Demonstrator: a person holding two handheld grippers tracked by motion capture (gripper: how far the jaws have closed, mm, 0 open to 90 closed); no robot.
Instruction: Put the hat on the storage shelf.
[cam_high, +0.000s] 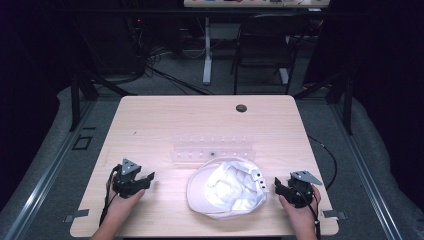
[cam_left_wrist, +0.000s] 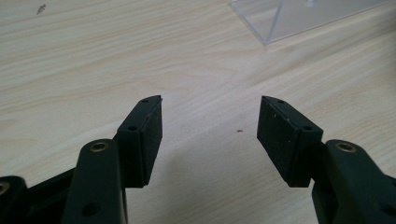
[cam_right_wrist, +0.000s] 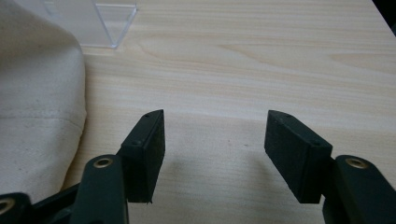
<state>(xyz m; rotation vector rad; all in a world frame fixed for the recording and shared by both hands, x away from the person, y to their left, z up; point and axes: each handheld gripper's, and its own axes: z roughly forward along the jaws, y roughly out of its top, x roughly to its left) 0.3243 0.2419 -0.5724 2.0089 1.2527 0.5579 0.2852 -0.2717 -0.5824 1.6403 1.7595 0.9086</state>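
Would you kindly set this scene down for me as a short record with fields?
surface: light wooden table
main item: white cap, lying upside down near the front edge, between the two grippers
behind it: clear plastic rack, lying across the table
left gripper: open, nothing between its fingers, apart from the cap
right gripper: open, empty, close beside the cap's right side, contact unclear
hands: one on each gripper, at the front edge
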